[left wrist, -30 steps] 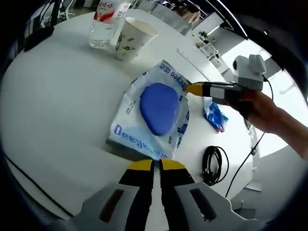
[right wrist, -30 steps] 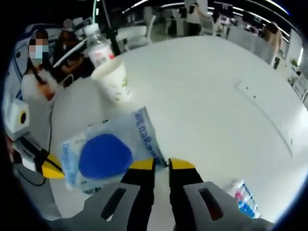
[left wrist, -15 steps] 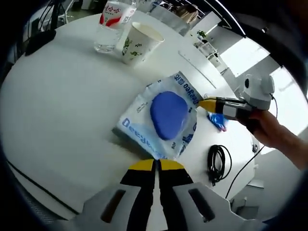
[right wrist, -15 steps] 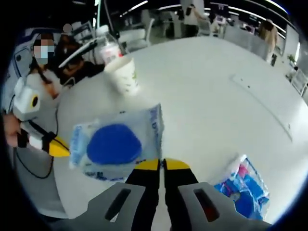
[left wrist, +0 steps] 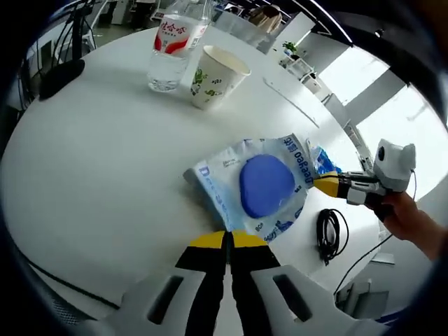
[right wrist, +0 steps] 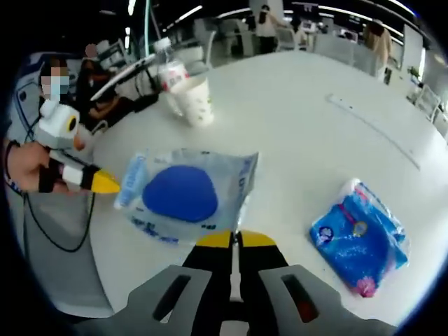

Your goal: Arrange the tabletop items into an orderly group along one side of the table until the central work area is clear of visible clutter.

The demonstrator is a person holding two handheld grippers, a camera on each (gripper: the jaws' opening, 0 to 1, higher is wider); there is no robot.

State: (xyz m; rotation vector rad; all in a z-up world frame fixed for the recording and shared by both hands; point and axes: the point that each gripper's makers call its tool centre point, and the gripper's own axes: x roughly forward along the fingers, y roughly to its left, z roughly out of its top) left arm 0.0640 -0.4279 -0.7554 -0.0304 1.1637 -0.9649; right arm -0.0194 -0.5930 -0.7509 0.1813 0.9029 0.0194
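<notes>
Both hand-held grippers, left (left wrist: 229, 241) and right (right wrist: 236, 240), pinch opposite edges of a crinkled clear plastic bag (left wrist: 257, 187) holding a smooth blue oval. A paper cup (left wrist: 216, 75) and a ribbed bottle (left wrist: 173, 43) stand on the glossy white counter (left wrist: 91, 161).

1. The clear bag (left wrist: 262, 187) has blue letters and a blue pad inside.
2. The paper cup (left wrist: 215, 75) is white with green print.
3. The bottle (left wrist: 174, 43) has a red-white label.
4. The small packet (right wrist: 364, 243) is blue with pink.

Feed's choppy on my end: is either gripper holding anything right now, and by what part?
Both grip the clear bag with the blue pad: the left gripper and the right gripper each have shut jaws on opposite edges of the bag.
</notes>
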